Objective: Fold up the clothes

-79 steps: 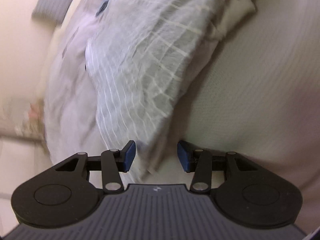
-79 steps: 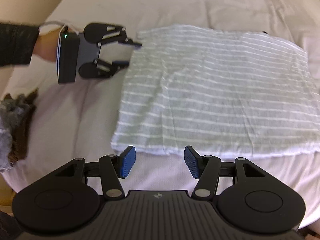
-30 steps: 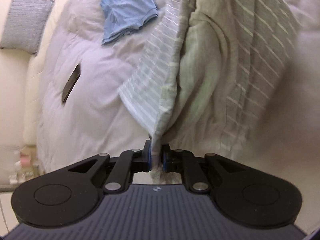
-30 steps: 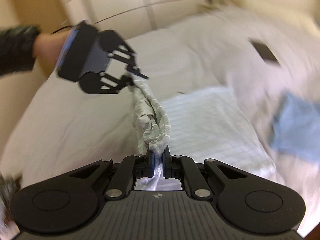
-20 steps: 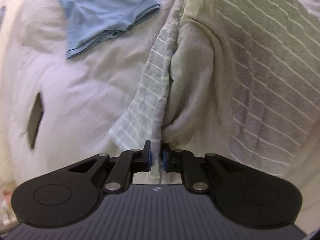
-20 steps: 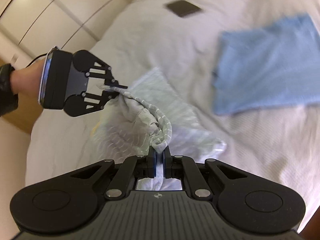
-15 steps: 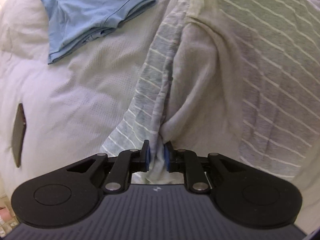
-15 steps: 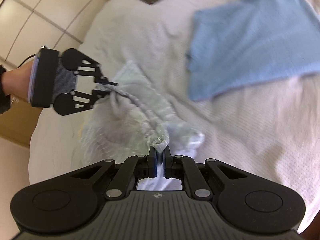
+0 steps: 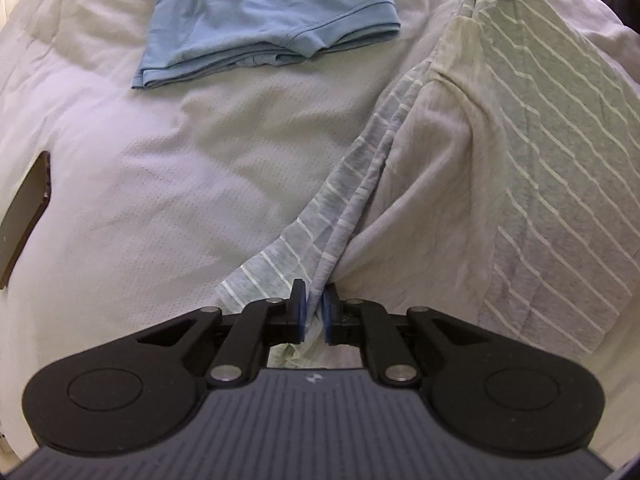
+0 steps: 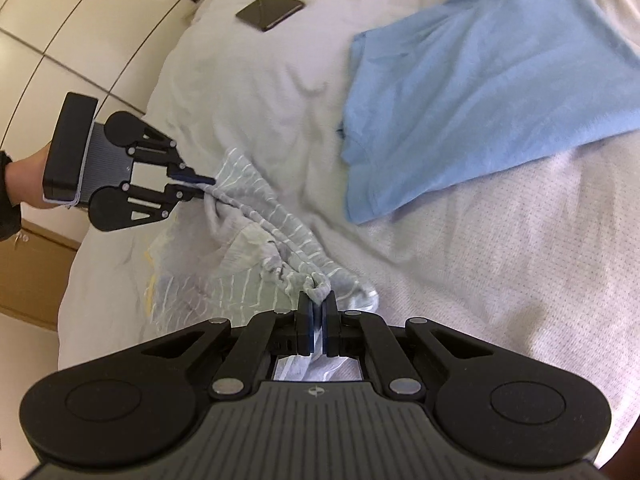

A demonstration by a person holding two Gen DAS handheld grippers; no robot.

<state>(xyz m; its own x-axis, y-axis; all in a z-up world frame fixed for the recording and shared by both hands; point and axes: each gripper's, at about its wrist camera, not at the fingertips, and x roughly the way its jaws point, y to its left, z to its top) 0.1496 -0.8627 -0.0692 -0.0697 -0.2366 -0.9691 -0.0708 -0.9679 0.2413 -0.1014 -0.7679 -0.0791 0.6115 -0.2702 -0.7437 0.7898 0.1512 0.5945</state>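
White bedding (image 9: 192, 184) covers the bed, with a blue shirt (image 9: 260, 12) and a dark phone (image 10: 269, 11) lying on it. Only the right view shows cupboard doors (image 10: 60, 8) and a wrist (image 10: 24, 176). Left tongs (image 9: 314, 312), slightly parted, pinch the striped shirt (image 9: 552, 152); right tongs (image 10: 317, 320) are clenched on its bunched edge, the rest draped on the bed.

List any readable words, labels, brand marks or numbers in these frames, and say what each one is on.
No readable text.
Left gripper: a small pale emblem on its body, too small to read.
Right gripper: the same emblem, unreadable.
Striped shirt, blue T-shirt, phone: no print visible.
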